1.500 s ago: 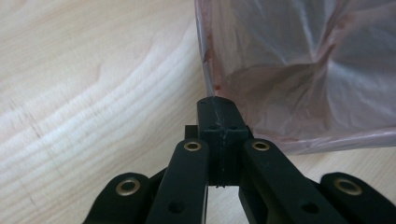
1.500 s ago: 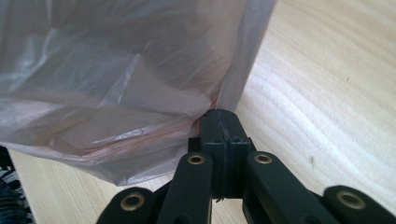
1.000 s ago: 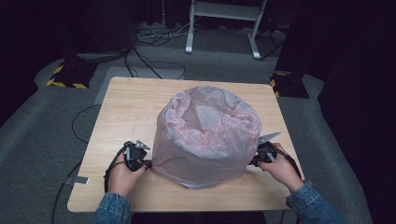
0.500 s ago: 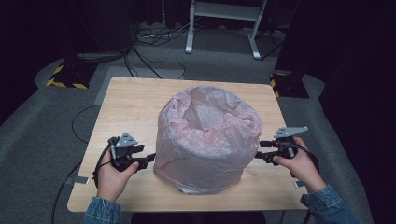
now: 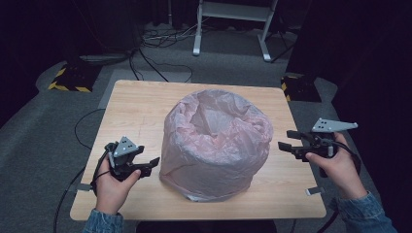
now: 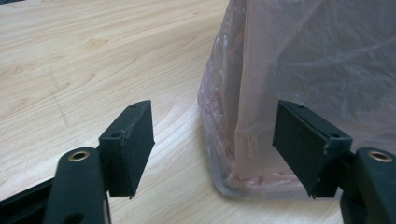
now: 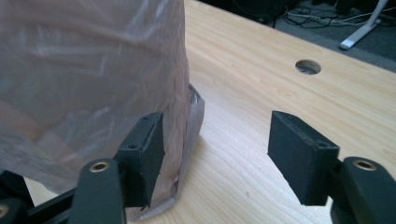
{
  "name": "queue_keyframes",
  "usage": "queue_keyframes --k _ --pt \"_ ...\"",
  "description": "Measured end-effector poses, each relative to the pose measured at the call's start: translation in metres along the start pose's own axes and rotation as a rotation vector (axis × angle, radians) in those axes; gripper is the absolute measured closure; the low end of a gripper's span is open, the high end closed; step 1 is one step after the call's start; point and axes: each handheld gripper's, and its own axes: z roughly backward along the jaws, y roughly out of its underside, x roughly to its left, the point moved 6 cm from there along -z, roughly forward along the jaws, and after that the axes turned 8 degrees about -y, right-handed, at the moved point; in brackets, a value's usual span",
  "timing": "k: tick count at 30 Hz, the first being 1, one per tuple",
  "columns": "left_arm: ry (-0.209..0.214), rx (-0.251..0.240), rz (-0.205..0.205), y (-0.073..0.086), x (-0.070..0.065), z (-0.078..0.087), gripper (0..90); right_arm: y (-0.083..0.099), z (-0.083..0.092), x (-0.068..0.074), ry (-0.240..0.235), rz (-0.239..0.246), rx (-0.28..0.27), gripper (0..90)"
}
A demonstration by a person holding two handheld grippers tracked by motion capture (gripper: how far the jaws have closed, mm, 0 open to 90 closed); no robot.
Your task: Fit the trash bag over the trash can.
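A round bin draped in a thin translucent pink bag (image 5: 216,141) stands in the middle of the wooden table (image 5: 136,107). My left gripper (image 5: 151,162) hovers just left of the bag's base, and its jaws have just been opening. In the left gripper view the gripper (image 6: 215,107) is open, the bag's lower edge (image 6: 243,140) ahead of the pads and untouched. My right gripper (image 5: 286,140) hangs off the bag's right side, raised; its jaws have just opened too. In the right gripper view it (image 7: 217,119) is open, with bare table between the pads and the bag (image 7: 84,70) beside the left one.
A small round hole (image 7: 307,66) is cut in the tabletop. On the grey floor behind lie cables (image 5: 155,43), a white metal stand (image 5: 233,29) and yellow-black striped blocks (image 5: 68,80) at both far corners. Dark surroundings ring the table.
Both grippers left the bag's bottom edge, where they were pressed shut, opened and rose. The right hand went up and out to the right; the left drew slightly back.
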Motion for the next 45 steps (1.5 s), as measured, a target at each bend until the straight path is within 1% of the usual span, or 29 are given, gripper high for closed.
queue_keyframes --k 2,3,6,7,8,10,12,13,19,21,24,25,28,30,35,37,40,42,43,45 --pt "-0.012 -0.006 0.005 0.003 0.002 0.003 29.0 -0.005 0.004 0.002 -0.005 -0.012 -0.015 47.4" --pt "-0.016 -0.004 0.009 0.004 0.004 0.003 29.0 -0.008 0.006 0.004 -0.014 -0.013 -0.024 54.0" --pt "-0.025 0.003 0.017 0.009 0.008 0.005 29.1 -0.017 0.014 0.011 -0.040 -0.009 -0.018 82.3" --pt "-0.028 0.005 0.020 0.010 0.009 0.006 29.1 -0.021 0.016 0.013 -0.041 -0.002 -0.020 87.4" --pt "-0.031 0.007 0.019 0.012 0.009 0.007 29.2 -0.024 0.018 0.015 -0.035 0.011 -0.020 90.0" --pt "-0.036 0.008 0.021 0.013 0.011 0.008 29.3 -0.032 0.021 0.017 -0.023 0.034 -0.030 90.0" --pt "-0.040 0.008 0.030 0.015 0.012 0.011 29.5 -0.040 0.023 0.020 -0.024 0.045 -0.037 90.0" --pt "-0.044 0.007 0.028 0.016 0.013 0.012 29.5 -0.044 0.024 0.022 -0.026 0.049 -0.041 90.0" --pt "-0.069 0.006 0.052 0.026 0.019 0.022 29.6 -0.067 0.023 0.029 -0.046 0.080 -0.050 90.0" --pt "-0.078 0.003 0.064 0.028 0.022 0.026 29.7 -0.074 0.022 0.032 -0.055 0.080 -0.059 90.0" --pt "-0.085 0.004 0.079 0.031 0.025 0.030 30.1 -0.087 0.022 0.039 -0.091 0.049 -0.091 90.0" --pt "-0.085 0.004 0.081 0.032 0.026 0.030 30.4 -0.091 0.022 0.042 -0.100 0.046 -0.097 90.0" --pt "-0.091 0.010 0.094 0.035 0.028 0.031 30.7 -0.103 0.024 0.053 -0.117 0.071 -0.100 90.0" --pt "-0.091 0.015 0.093 0.037 0.029 0.031 30.7 -0.108 0.025 0.062 -0.130 0.095 -0.096 90.0" --pt "-0.088 0.021 0.101 0.039 0.031 0.029 31.1 -0.116 0.022 0.095 -0.189 0.161 -0.105 90.0" --pt "-0.089 0.023 0.102 0.040 0.032 0.029 31.3 -0.120 0.019 0.106 -0.218 0.180 -0.105 90.0" --pt "-0.087 0.022 0.108 0.040 0.032 0.028 31.3 -0.125 0.011 0.120 -0.257 0.203 -0.084 90.0" --pt "-0.085 0.023 0.110 0.040 0.033 0.028 31.5 -0.127 0.000 0.129 -0.279 0.223 -0.040 90.0" --pt "-0.084 0.026 0.112 0.041 0.034 0.028 31.7 -0.127 -0.006 0.132 -0.278 0.233 -0.017 90.0" --pt "-0.085 0.028 0.116 0.042 0.035 0.027 31.9 -0.124 -0.022 0.135 -0.259 0.255 0.034 90.0"
